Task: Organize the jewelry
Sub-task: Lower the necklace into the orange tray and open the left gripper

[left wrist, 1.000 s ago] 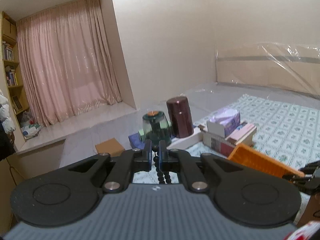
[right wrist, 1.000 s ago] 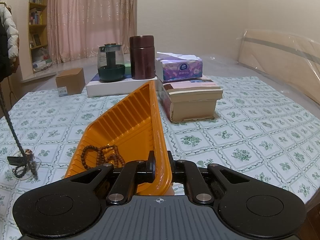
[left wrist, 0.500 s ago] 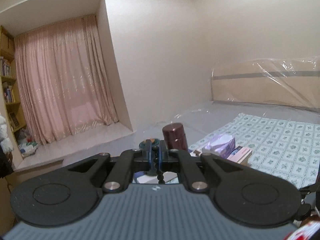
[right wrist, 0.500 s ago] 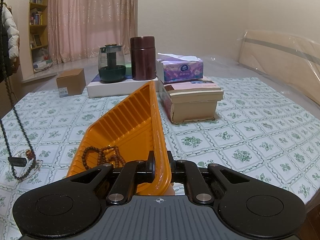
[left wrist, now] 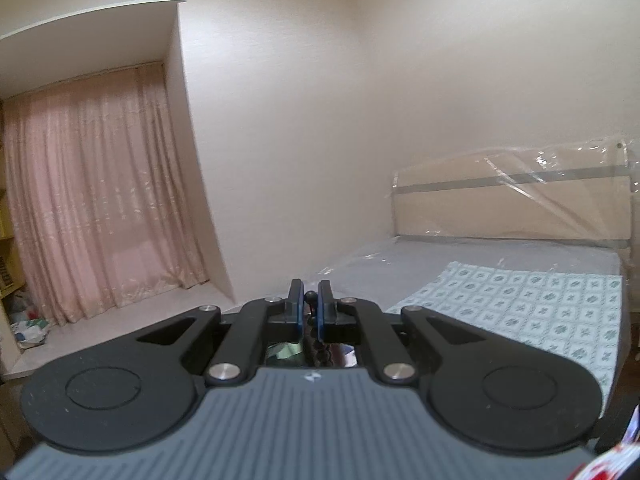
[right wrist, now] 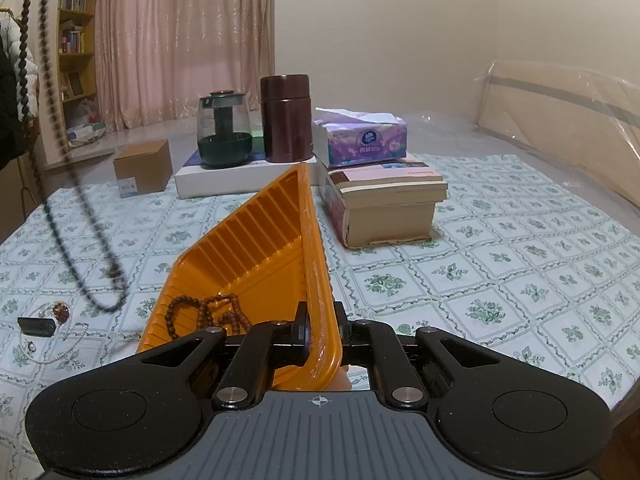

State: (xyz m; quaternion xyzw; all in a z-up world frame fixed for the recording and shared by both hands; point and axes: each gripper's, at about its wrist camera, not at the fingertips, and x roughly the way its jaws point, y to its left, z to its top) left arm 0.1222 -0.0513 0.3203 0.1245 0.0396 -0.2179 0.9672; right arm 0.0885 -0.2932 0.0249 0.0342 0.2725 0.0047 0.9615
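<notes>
Your right tongs [right wrist: 322, 330] pinch the rim of the orange tray [right wrist: 256, 248], tipping it on the patterned cloth so the brown bead bracelet [right wrist: 204, 314] collects at its low end and the opening faces the incoming strand. Your left tongs [left wrist: 309, 306] are clamped on the dark bead necklace [right wrist: 52, 152], aimed nearly level at the wall; the strand hangs in a long loop left of the tray, above the loose jewelry [right wrist: 56, 320] on the cloth.
</notes>
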